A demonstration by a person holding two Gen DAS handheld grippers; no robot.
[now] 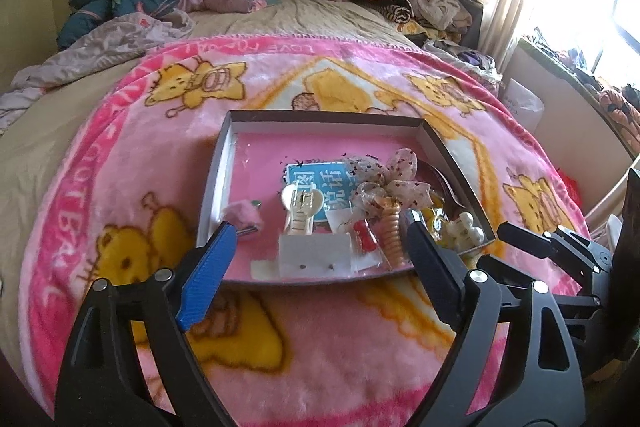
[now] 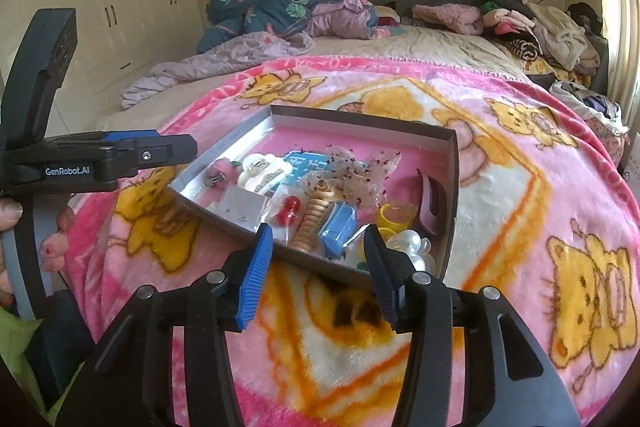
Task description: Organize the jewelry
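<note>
Left wrist view: left gripper (image 1: pixel 318 241) jaws wide open, empty, over near rim of shallow grey cardboard tray (image 1: pixel 320 118) on pink cartoon blanket (image 1: pixel 132 155). Right gripper (image 2: pixel 318 247) likewise open, empty. Jewelry crowded at tray's near side; cream plastic hair claw (image 1: pixel 301 211) nearest centre. Advice: descend straight, pinch one item only, avoid tray rim.

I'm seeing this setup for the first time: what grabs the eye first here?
The bright pink cartoon-bear blanket spread over the bed dominates. On it sits a shallow open box crowded with trinkets, such as a cream hair claw and a sheer spotted bow. Both hand-held grippers, left and right, hover open at its near edge.
</note>
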